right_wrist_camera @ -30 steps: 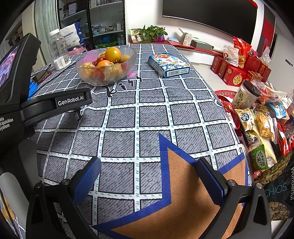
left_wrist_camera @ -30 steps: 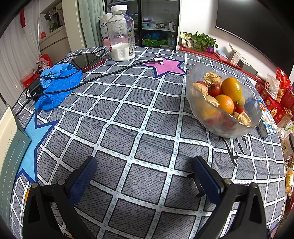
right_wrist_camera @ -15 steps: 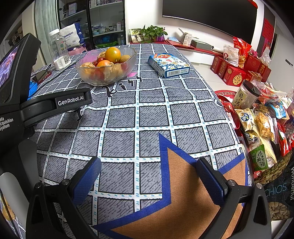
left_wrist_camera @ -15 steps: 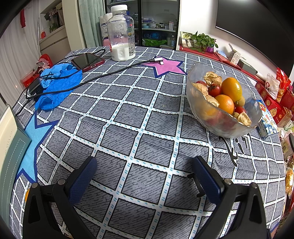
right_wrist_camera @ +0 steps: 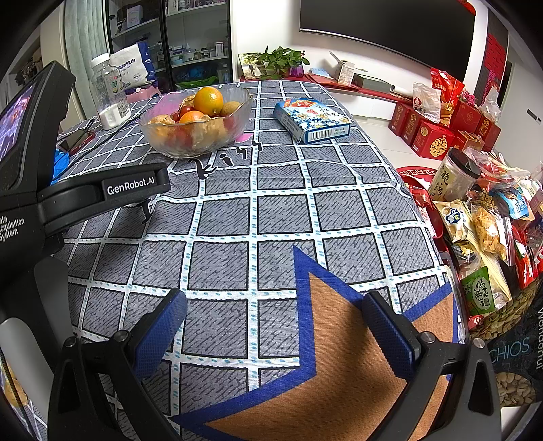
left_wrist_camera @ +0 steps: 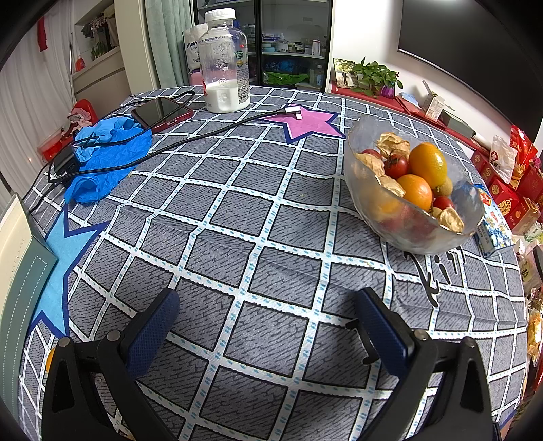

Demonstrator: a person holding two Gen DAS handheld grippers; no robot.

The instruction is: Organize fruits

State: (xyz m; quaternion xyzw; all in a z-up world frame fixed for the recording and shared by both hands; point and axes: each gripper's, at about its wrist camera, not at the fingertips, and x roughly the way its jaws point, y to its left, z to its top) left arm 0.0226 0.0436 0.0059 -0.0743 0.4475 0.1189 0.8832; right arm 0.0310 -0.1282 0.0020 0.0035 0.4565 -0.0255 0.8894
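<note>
Glass fruit bowl (left_wrist_camera: 400, 234) sits well beyond the gaping left hand-held gripper (left_wrist_camera: 268, 305).

A bright room with white walls

A big dark flat screen (right_wrist_camera: 383, 30) hangs on the wall, near a tall black glass-door cabinet (left_wrist_camera: 292, 37) and a pale green curtain (left_wrist_camera: 166, 44).
</note>
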